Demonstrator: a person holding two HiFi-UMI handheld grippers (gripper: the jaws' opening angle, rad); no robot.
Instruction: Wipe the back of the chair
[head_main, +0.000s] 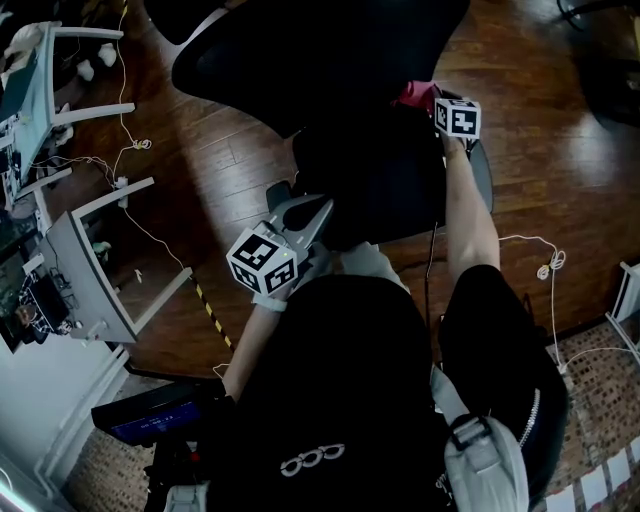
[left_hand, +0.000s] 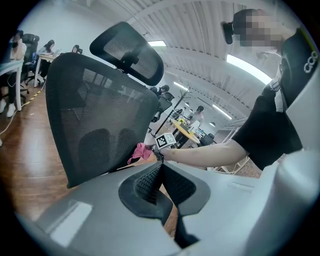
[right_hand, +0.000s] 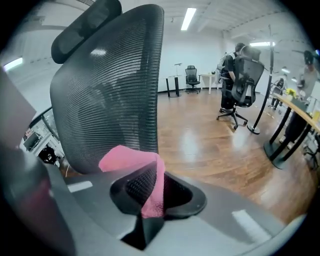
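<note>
Our right gripper (right_hand: 151, 175) clamps a pink cloth (right_hand: 125, 159) by the mesh chair back (right_hand: 110, 90) — our left gripper (left_hand: 160, 170) is closed, empty.

No legible text, no readable numbers

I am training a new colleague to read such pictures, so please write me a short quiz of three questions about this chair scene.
1. Which one holds the pink cloth? A left gripper, B right gripper, C neither.
2. True or false: the left gripper's jaws are shut with nothing between them.
3. What is mounted above the mesh chair back?
Key: 1 B; 2 true; 3 the headrest.
</note>
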